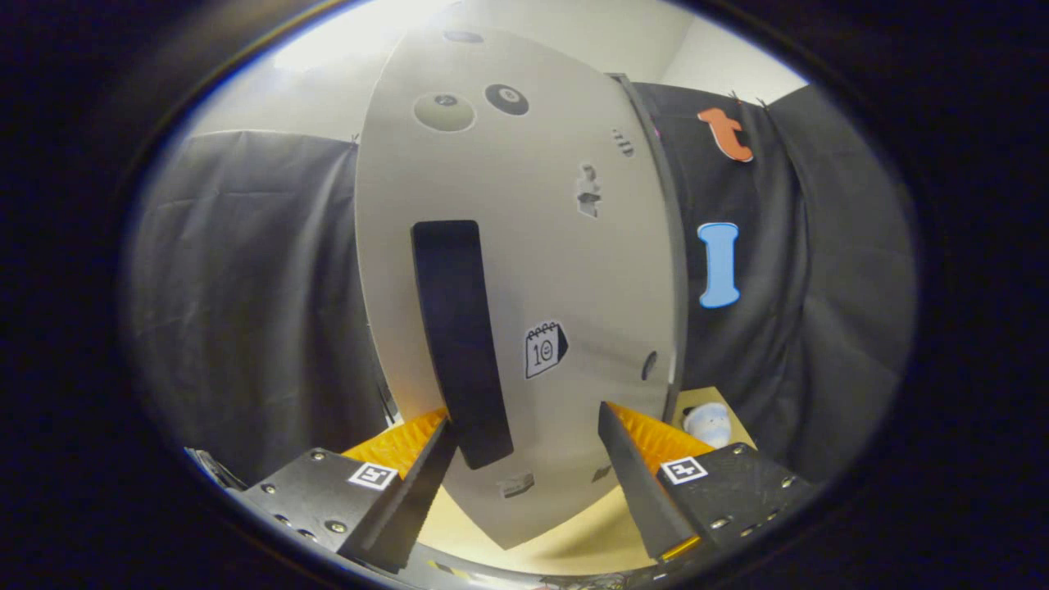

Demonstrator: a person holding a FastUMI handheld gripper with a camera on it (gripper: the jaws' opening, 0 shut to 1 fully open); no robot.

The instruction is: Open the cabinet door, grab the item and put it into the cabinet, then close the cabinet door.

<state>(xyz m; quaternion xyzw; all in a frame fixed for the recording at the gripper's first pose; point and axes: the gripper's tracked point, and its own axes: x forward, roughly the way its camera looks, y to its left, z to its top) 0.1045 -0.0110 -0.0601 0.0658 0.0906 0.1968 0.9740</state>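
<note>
The gripper (pixel 524 459) is holding its fingers wide, straddling the handle (pixel 459 344) of the cabinet door (pixel 557 246) at twelve o'clock, the item (pixel 709 424) lying at two o'clock, suggesting door handling.

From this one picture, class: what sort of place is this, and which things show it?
Probably a staged recording booth, not a real home: dark cloth wall, a grey cabinet door with a black handle on a wooden table. The tool is open around the handle.

Pale wooden tabletop (pixel 574 537), dark cloth wall (pixel 246 287) hanging behind, white wall (pixel 328 90) above
</note>
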